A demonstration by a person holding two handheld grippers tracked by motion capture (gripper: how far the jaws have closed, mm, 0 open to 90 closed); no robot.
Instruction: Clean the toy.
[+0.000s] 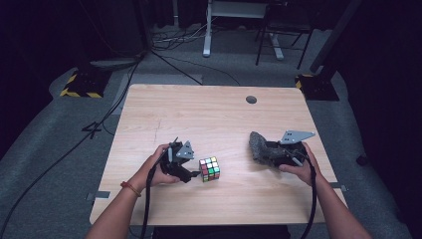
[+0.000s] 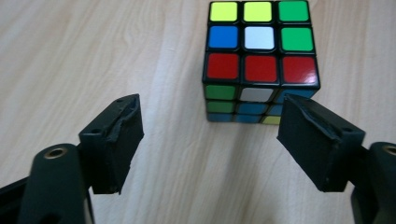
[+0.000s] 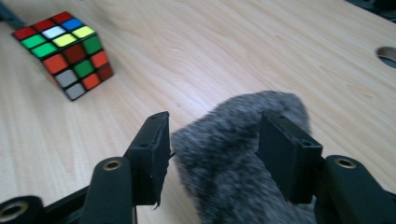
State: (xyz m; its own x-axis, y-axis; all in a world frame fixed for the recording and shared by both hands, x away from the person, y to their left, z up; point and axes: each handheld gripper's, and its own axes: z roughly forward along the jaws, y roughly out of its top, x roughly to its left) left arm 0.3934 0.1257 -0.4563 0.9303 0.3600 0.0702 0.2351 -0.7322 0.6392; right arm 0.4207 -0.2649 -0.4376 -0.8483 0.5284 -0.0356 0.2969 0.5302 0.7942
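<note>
High view: the left gripper (image 1: pixel 191 172) sits just at nine o'clock of the puzzle cube (image 1: pixel 209 169) on the table (image 1: pixel 199 114); the right gripper (image 1: pixel 266 149) carries a grey furry lump (image 1: pixel 259 145).

Left gripper view: jaws spread, cube ahead at twelve o'clock, untouched.

Right gripper view: jaws pinch the fur; cube at ten o'clock.
</note>
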